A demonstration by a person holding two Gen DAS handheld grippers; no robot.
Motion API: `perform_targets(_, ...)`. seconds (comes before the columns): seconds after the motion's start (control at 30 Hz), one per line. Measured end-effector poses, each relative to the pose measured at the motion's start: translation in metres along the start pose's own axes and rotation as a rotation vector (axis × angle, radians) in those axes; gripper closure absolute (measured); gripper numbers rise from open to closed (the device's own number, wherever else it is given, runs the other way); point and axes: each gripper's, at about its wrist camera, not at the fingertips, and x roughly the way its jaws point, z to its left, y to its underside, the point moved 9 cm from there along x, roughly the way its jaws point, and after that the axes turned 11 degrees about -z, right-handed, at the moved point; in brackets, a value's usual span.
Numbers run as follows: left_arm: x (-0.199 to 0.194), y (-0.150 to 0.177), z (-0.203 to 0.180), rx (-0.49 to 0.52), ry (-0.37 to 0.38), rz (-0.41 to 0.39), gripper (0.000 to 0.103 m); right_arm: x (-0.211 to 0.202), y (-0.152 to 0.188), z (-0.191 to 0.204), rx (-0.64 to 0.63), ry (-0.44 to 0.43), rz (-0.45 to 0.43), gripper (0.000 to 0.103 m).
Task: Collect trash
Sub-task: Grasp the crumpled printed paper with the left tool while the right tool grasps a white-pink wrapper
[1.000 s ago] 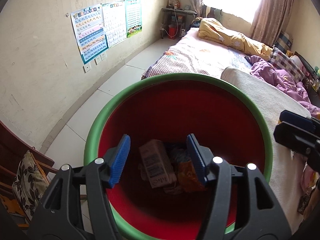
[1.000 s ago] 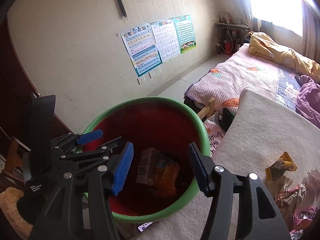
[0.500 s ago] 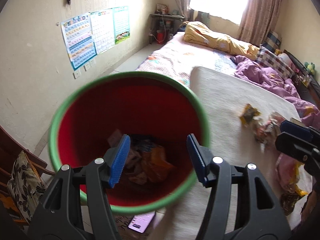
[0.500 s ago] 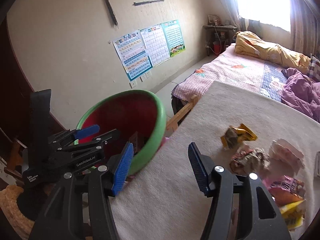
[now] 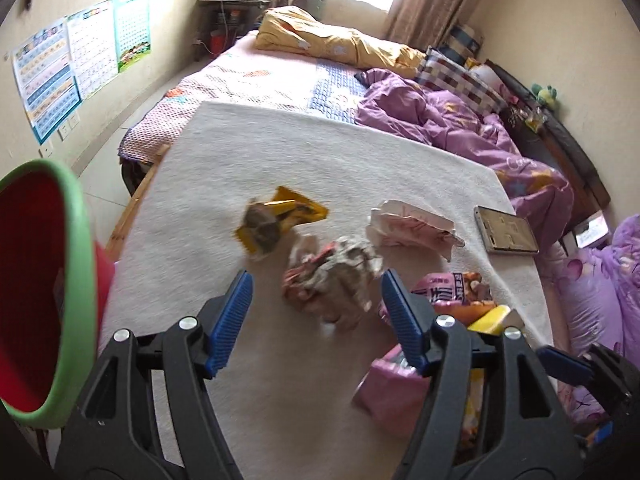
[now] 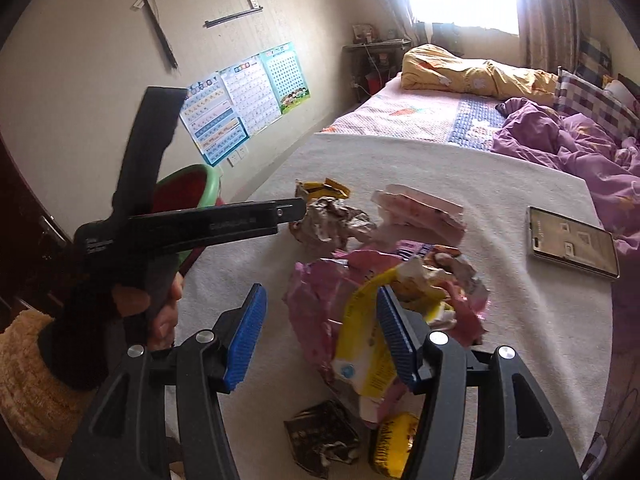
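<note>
Both tongs empty: left tongs [image 5: 316, 304] just widened over the crumpled wrapper [image 5: 332, 280], right tongs [image 6: 320, 332] half-open over the pink-yellow bag [image 6: 372, 320]. Trash lies on the bed's white blanket [image 5: 280, 152]; bin [image 5: 76, 280] left. Drop lower, straddle one piece, then close.

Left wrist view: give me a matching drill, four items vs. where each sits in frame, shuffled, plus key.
Items:
1. bin
2. phone
3. yellow wrapper
4. crumpled wrapper

Places:
A. right side of the white cover, near the purple quilt
B. between the left tool's open blue pads
C. far left edge, red inside, green rim
D. left end of the trash pile

Pairs: 1-C, 2-A, 3-D, 4-B
</note>
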Motion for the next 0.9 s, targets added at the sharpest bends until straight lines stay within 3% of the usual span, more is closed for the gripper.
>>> perform_targets(0.13, 0.033, 0.005, -0.007, 0.012, -0.017, 0.072, 0.04, -0.009, 0.002, -0.026, 0.02, 0.021, -0.009, 0.047)
perform_targets(0.23, 0.044, 0.01, -0.004, 0.015, -0.037, 0.105, 0.05, -0.014, -0.001, -0.041, 0.028, 0.027, -0.017, 0.047)
perform_targets(0.47, 0.039, 0.01, 0.008, 0.0, -0.069, 0.086, 0.065, -0.003, -0.019, -0.058, -0.001, 0.008, -0.024, 0.047)
perform_targets(0.6, 0.025, 0.005, 0.015, -0.019, -0.088, 0.056, 0.073, 0.017, -0.034, -0.067, -0.046, 0.0, -0.011, 0.047)
perform_targets(0.9, -0.032, 0.012, 0.049, -0.087, -0.159, 0.011, 0.073, 0.085, -0.047, -0.101, -0.122, 0.013, 0.093, 0.047)
